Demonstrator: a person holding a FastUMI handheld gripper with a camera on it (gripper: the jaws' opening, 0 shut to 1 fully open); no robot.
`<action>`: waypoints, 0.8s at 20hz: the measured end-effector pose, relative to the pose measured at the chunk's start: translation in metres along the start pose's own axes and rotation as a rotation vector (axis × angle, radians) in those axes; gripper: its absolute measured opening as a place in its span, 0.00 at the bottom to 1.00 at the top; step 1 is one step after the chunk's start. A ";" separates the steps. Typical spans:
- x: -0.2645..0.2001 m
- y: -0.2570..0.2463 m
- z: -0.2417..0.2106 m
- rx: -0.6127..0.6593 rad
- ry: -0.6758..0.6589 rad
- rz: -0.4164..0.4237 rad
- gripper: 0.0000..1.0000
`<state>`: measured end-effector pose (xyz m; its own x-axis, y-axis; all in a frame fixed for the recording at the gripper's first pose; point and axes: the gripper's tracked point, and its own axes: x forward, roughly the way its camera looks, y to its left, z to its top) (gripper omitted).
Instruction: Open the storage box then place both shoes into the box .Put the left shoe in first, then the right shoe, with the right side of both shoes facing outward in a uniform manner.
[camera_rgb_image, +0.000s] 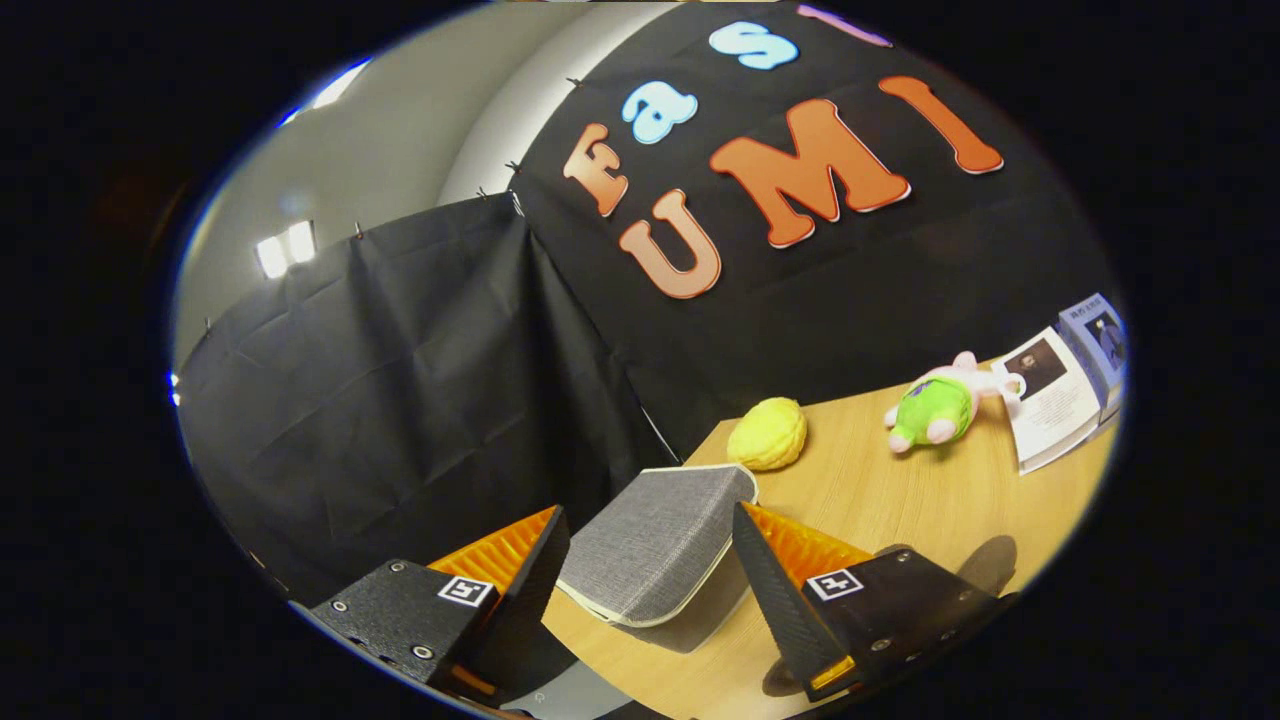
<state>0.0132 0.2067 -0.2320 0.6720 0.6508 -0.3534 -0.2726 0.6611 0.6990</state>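
A grey fabric lid with a pale trimmed edge, the storage box's flap as far as I can tell, lies tilted between my fingers and stands a little above the wooden table, throwing a shadow under it. My gripper is spread wide, one finger on each side of the flap. Whether either finger touches it I cannot tell. The rest of the box is hidden below the fingers.
Beyond the fingers a yellow plush lump sits near the table's far edge. Further right lie a green and pink soft toy, an open booklet and a blue book. Black cloth walls close off the back and left.
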 end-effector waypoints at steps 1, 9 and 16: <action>0.005 -0.003 -0.006 0.010 0.021 -0.006 0.98; 0.056 -0.017 -0.065 0.133 0.209 0.028 0.98; 0.101 -0.034 -0.111 0.314 0.296 0.073 0.98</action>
<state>0.0136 0.2914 -0.3603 0.4198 0.8007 -0.4273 -0.0585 0.4937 0.8677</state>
